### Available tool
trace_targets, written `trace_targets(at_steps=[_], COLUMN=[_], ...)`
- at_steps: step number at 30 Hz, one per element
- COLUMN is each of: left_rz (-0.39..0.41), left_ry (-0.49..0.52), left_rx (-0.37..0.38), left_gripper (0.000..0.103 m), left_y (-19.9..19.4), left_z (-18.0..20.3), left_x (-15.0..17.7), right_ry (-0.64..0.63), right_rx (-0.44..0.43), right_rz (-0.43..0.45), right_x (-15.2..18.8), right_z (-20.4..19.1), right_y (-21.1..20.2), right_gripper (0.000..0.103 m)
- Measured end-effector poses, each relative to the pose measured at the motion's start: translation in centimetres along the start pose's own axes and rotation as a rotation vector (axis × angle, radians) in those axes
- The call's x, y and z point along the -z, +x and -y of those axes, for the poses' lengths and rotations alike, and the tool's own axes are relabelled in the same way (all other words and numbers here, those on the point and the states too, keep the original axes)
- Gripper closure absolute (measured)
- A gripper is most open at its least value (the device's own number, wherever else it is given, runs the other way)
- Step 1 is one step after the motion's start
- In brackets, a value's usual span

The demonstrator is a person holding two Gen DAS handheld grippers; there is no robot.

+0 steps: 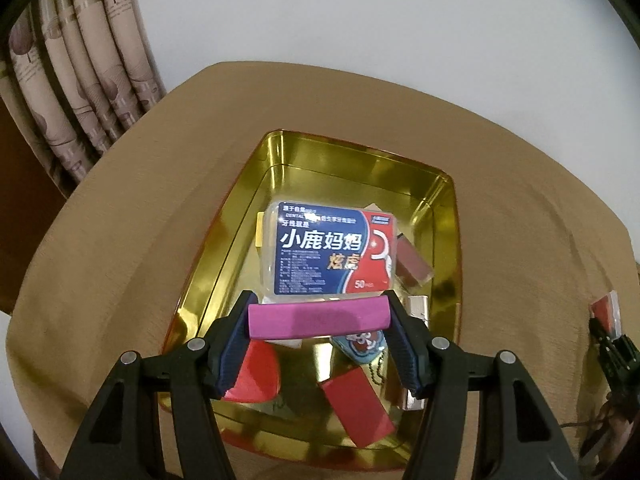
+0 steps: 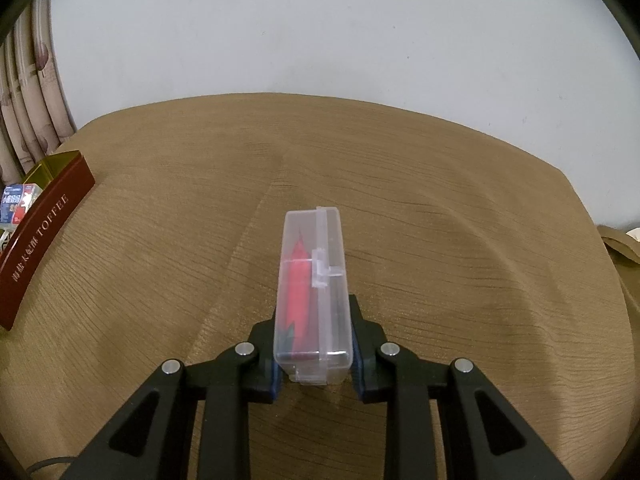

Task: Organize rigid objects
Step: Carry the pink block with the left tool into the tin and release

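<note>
The left gripper (image 1: 320,318) was closed on a purple bar (image 1: 319,317), held crosswise above the gold tin (image 1: 224,216) containing a floss box (image 1: 328,252). The right gripper (image 2: 314,354) clamped a clear case (image 2: 313,292) on edge above the tablecloth (image 2: 480,240), well apart from the tin.

The worktop (image 1: 128,240) is covered with a tan cloth that has fine wrinkles. A gold tin (image 1: 352,160) with a dark red outer wall stands directly on the cloth, on its left part. In the right wrist view the word TOFFEE is printed on this wall. A brown chair back (image 2: 620,240) shows past the right edge.
</note>
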State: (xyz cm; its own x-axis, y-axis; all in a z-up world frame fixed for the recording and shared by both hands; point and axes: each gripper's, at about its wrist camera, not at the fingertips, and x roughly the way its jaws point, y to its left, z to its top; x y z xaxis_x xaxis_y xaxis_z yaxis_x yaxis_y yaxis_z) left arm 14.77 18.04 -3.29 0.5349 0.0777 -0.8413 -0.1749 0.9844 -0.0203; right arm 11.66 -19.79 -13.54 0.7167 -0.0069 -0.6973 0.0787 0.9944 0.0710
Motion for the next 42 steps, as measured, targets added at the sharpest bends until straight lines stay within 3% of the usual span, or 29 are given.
trace_targets(at_steps=[10,31,42], left_rz=[-0.011,-0.042,0.059], left_ry=[0.053,0.068,0.128], left_rx=[0.006,0.003,-0.025], left_gripper=[0.045,0.042,0.031], left_y=[1.8,2.7,-0.4], left_z=[0.5,1.0,2.0], left_x=[1.3,1.7,2.2], right_ry=[-0.007,-0.022,-0.027], right_rx=[0.006,0.021,0.021], right_rz=[0.0,-0.003,-0.004], right_x=[0.1,-0.1,-0.1], right_z=[-0.4,-0.5,-0.6], right_y=[0.1,0.1,0.2], right_gripper=[0.077,0.077,0.077])
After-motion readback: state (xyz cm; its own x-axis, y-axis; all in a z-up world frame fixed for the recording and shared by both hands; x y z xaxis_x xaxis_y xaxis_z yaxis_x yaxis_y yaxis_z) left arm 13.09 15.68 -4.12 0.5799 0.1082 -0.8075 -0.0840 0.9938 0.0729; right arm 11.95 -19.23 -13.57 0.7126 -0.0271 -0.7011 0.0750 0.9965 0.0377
